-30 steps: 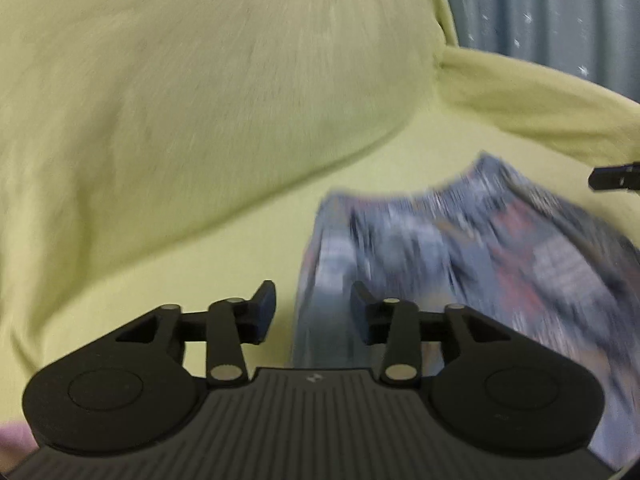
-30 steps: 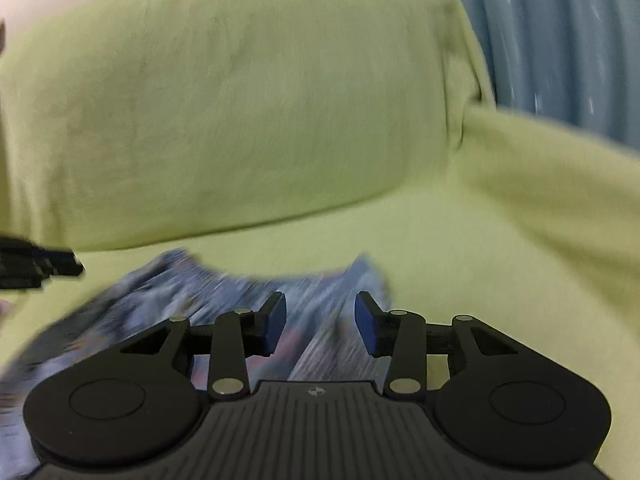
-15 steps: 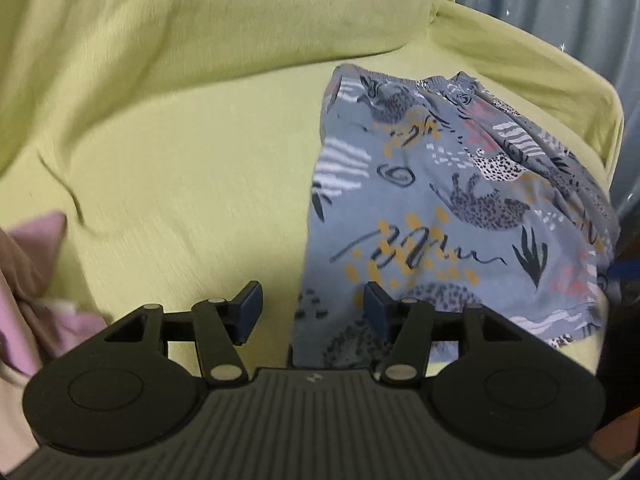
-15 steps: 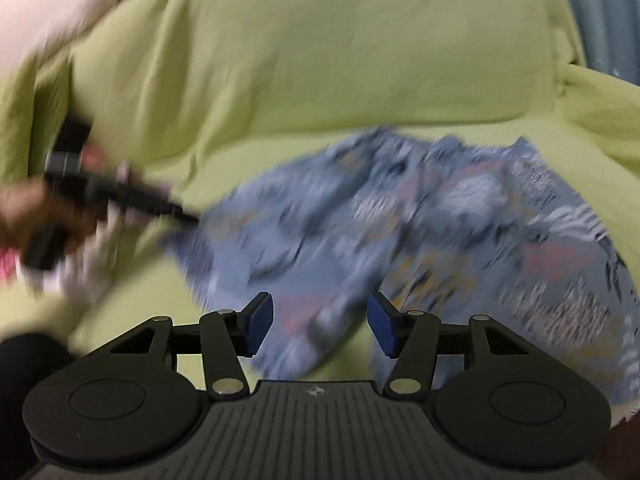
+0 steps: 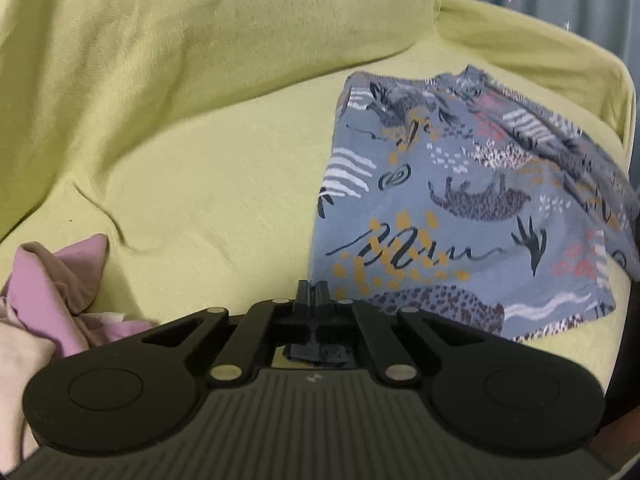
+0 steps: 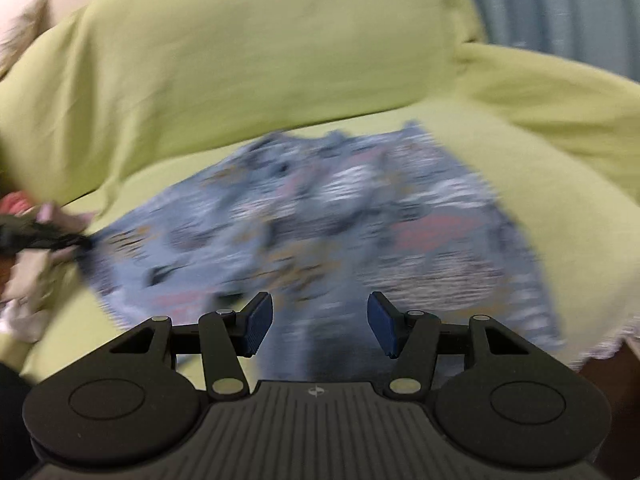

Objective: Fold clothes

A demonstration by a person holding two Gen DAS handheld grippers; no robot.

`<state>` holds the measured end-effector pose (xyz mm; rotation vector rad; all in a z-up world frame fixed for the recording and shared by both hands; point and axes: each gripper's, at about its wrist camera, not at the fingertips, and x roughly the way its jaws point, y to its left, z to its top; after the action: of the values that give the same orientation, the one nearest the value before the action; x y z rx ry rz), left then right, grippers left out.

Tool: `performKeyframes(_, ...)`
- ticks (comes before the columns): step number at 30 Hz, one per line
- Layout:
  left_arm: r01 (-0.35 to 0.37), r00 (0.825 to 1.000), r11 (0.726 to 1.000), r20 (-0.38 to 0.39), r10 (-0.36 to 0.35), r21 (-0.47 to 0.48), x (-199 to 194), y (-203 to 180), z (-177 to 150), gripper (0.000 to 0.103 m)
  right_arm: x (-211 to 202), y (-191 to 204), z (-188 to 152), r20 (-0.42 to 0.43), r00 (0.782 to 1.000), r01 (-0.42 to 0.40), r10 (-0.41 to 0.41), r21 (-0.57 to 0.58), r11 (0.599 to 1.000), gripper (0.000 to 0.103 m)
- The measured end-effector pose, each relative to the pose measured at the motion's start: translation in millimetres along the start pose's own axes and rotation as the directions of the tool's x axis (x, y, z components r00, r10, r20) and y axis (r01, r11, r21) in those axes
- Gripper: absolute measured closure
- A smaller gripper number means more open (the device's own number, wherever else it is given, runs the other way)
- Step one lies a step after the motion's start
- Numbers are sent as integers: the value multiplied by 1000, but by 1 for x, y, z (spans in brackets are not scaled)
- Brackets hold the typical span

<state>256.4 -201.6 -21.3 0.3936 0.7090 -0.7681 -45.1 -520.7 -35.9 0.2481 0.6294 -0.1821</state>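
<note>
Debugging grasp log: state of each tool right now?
Left tool: closed, at the patterned grey garment's near corner; whether it pinches cloth cannot be told.
Right tool: open, holding nothing, above the garment.

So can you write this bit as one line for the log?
left hand-held gripper: shut, beside printed shorts | right hand-held gripper: open, over shorts | sofa: shorts lying flat

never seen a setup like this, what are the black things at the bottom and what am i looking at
No robot here: a person holds a two-finger gripper in each hand, each with a camera looking forward along it. The sharp picture is from the left gripper, which is shut, apparently pinching a corner of the patterned garment. The blurred one is from the right gripper, open above that garment. It lies on a green sofa; pink clothes sit at the left.
</note>
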Motion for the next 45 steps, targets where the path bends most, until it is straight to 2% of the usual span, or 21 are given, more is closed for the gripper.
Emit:
performKeyframes(5, -69, 997, 997, 25, 68, 43, -17, -11, 3, 98, -17, -60, -2, -10, 993, 119, -118, 101, 988, 47)
performKeyframes(7, -71, 996, 996, 54, 68, 60, -27, -22, 6, 96, -20, -83, -2, -23, 992, 125, -123, 157, 980, 47)
performKeyframes(10, -35, 996, 995, 83, 27, 95, -38, -52, 11, 90, -10, -102, 6, -69, 986, 163, -155, 146, 976, 47)
performKeyframes(15, 70, 992, 983, 91, -86, 170, -39, -108, 20, 83, 19, -130, 16, -154, 982, 135, -112, 150, 980, 48)
performKeyframes(18, 119, 987, 969, 76, -139, 218, -29, -140, 23, 83, 34, -142, 17, -216, 971, 134, -102, 141, 981, 60)
performKeyframes(19, 134, 986, 964, 70, -153, 228, -26, -150, 23, 82, 40, -147, 16, -241, 967, 124, -86, 149, 981, 68)
performKeyframes(21, 160, 982, 955, 59, -180, 248, -20, -166, 24, 82, 43, -153, 15, -245, 967, 115, -73, 161, 980, 76)
performKeyframes(22, 173, 980, 951, 54, -193, 257, -18, -173, 25, 81, 42, -155, 15, -237, 969, 114, -75, 158, 981, 93)
performKeyframes(23, 185, 977, 946, 50, -205, 267, -16, -180, 26, 81, 40, -158, 15, -228, 971, 111, -73, 160, 981, 102)
performKeyframes(25, 195, 975, 939, 49, -218, 284, -13, -190, 27, 79, 34, -169, 11, -209, 977, 91, -48, 204, 975, 103)
performKeyframes(28, 201, 974, 935, 42, -222, 291, -9, -194, 28, 79, 20, -188, 5, -148, 983, 145, -110, 247, 958, 103)
performKeyframes(30, 205, 974, 933, 37, -226, 295, -6, -197, 29, 78, 16, -201, 0, -145, 979, 184, -147, 290, 939, 103)
performKeyframes(32, 209, 973, 931, 32, -229, 299, -4, -200, 29, 75, 19, -207, -3, -178, 970, 209, -164, 272, 939, 102)
performKeyframes(35, 214, 973, 930, 22, -231, 299, 4, -199, 32, 72, 11, -205, 3, -148, 965, 246, -216, 234, 941, 93)
performKeyframes(37, 210, 974, 933, 21, -226, 293, 14, -198, 36, 72, 9, -199, 17, -97, 975, 215, -198, 219, 952, 89)
performKeyframes(40, 212, 972, 943, 40, -230, 256, 29, -193, 48, 72, 28, -182, 49, -54, 992, 117, -110, 138, 983, 84)
performKeyframes(45, 217, 969, 957, 71, -235, 194, 54, -184, 68, 72, 93, -146, 103, -37, 999, 8, -10, -60, 998, 84)
